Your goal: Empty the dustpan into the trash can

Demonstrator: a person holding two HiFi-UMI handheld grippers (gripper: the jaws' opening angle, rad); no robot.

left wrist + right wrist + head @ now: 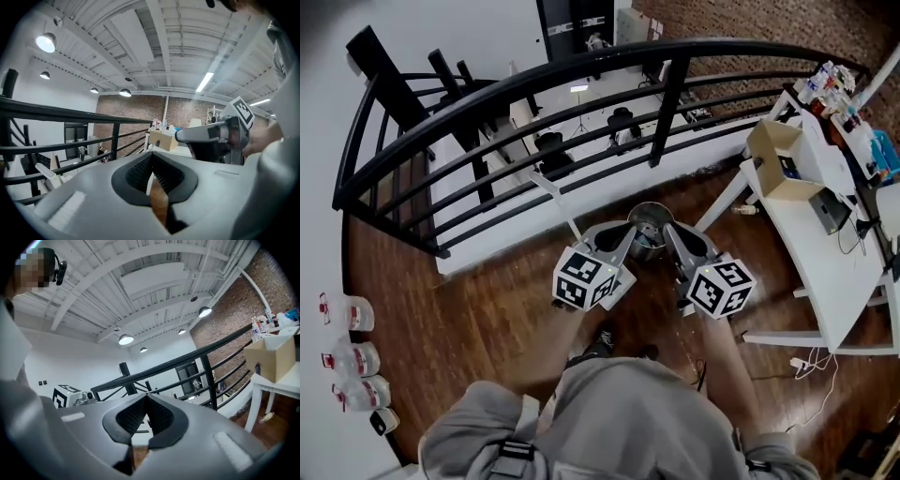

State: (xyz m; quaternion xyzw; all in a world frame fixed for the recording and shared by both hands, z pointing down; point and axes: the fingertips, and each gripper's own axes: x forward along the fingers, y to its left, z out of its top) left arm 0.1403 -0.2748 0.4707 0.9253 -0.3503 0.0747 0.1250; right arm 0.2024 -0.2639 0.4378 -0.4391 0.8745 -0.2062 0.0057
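A silvery round trash can stands on the wood floor at the foot of the railing, partly hidden by both grippers. My left gripper is held up over its left side, jaws shut with nothing between them. My right gripper hovers over the can's right side, also shut and empty. Each gripper shows in the other's view: the right gripper and the left gripper's marker cube. A thin white handle leans by the white kerb; its lower end is hidden behind the left gripper, so I cannot tell whether it is the dustpan.
A black curved railing runs just beyond the can. A white table with a cardboard box stands at the right, and cables lie under it. Several plastic bottles line the floor at the left.
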